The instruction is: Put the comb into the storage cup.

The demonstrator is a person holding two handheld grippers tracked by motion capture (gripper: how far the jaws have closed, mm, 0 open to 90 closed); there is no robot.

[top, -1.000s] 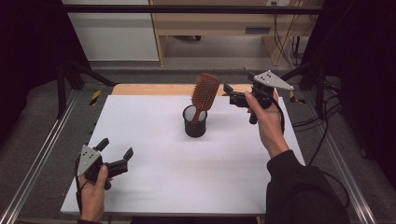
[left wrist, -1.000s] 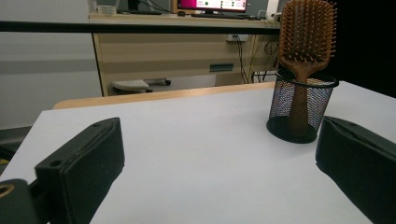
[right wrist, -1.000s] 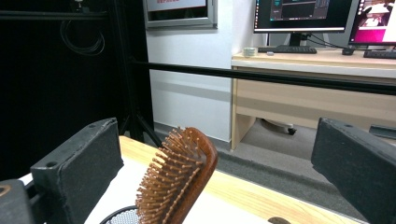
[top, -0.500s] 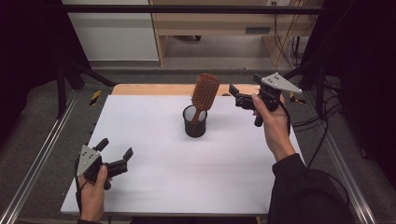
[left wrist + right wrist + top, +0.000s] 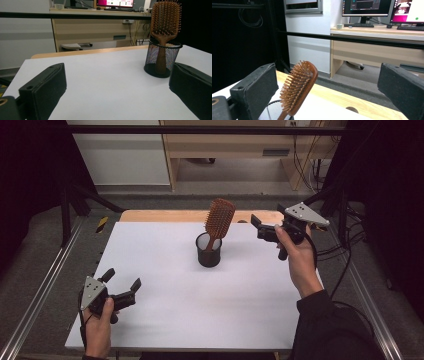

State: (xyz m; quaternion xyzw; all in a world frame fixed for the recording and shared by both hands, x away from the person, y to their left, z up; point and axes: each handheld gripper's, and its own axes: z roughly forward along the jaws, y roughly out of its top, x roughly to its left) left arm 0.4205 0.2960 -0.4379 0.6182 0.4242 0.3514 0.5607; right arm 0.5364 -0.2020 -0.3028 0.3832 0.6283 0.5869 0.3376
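Gaping wide and empty, right tool [image 5: 257,226] beside hairbrush [image 5: 219,220] in mesh cup [image 5: 208,253], left tool [image 5: 122,281] likewise.

- Lab / recording rig, not a home
- White worktop [image 5: 165,320] in aluminium rail frame [image 5: 35,305], black curtains [image 5: 30,180] at both side edges
- Beyond far edge: desk [image 5: 387,47] with monitors [image 5: 367,7], keyboard [image 5: 358,25], loose cables [image 5: 345,255]

Right tongs [image 5: 257,226] now farther right of the hairbrush [image 5: 218,222] and nearer the table's [image 5: 165,270] back edge.
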